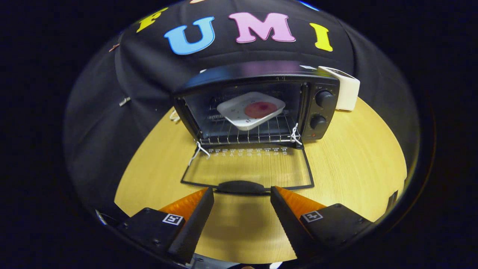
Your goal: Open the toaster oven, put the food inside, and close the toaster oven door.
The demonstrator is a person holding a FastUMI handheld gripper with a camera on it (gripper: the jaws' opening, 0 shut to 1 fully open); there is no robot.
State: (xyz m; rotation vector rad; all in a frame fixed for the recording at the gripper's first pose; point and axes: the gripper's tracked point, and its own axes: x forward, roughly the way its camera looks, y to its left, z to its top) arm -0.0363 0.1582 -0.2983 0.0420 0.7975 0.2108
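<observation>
Two fingers of the gripper [242, 191] stand spread apart, holding nothing, just short of the door handle [242, 185]. The glass door [248, 167] lies flat open on the wooden table [354, 157]. Beyond, inside the black toaster oven [257, 104], a white tray [251, 109] with reddish food [260, 109] rests tilted on the wire rack [246, 132].

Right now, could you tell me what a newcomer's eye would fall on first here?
The black toaster oven on the wooden table, its glass door folded down flat. On its wire rack sits a white tray holding a reddish patty. The open gripper hovers at the door's handle.
</observation>
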